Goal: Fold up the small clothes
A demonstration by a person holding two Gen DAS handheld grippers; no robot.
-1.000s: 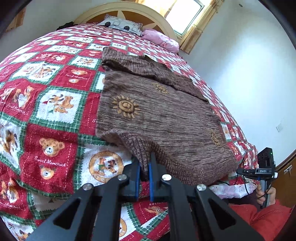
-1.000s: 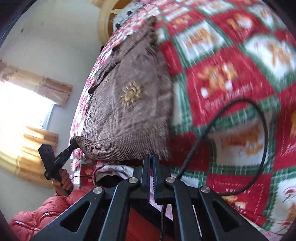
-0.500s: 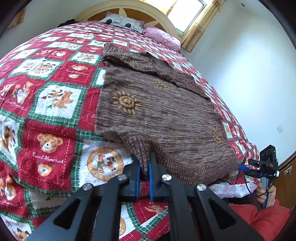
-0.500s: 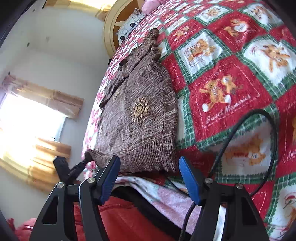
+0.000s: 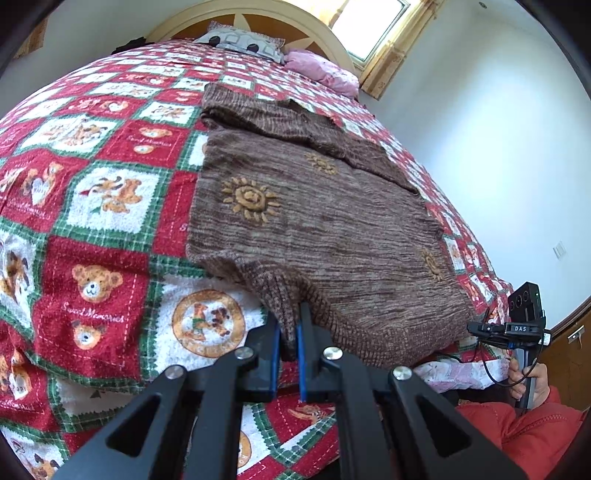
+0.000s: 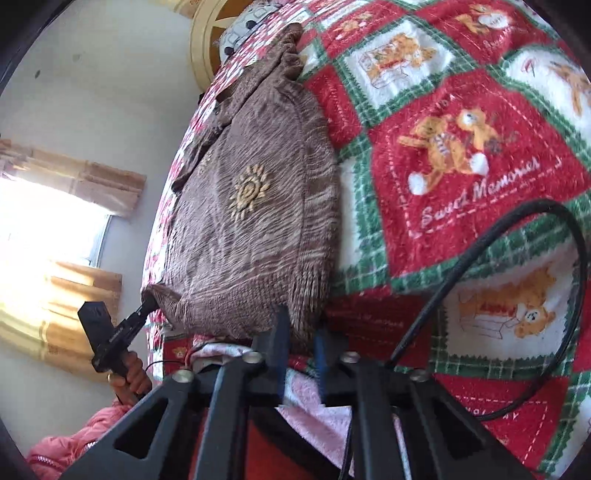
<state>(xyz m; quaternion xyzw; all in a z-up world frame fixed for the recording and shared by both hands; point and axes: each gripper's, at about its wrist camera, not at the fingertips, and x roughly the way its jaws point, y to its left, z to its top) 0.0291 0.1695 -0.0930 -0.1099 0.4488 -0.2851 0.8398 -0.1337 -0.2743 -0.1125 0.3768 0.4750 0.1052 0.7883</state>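
Note:
A brown knit sweater (image 5: pixel 317 218) with yellow sun motifs lies flat on the bed, its ribbed hem toward me; it also shows in the right wrist view (image 6: pixel 255 214). My left gripper (image 5: pixel 288 343) is shut on the hem's left corner, with knit pinched between the blue pads. In the right wrist view the same gripper shows at far left (image 6: pixel 147 302), holding that raised corner. My right gripper (image 6: pixel 301 336) has its fingers closed to a narrow gap around the hem's other corner, with knit fabric between the blue pads.
The bed is covered with a red, green and white teddy-bear quilt (image 5: pixel 92 229). Pillows (image 5: pixel 243 40) and a rounded headboard are at the far end. A black cable (image 6: pixel 517 258) loops over the quilt by the right gripper. A window (image 5: pixel 373 33) is beyond the bed.
The right gripper opened wide half a second ago, then moved up to the hem corner and narrowed onto it. The left gripper stays shut on its corner.

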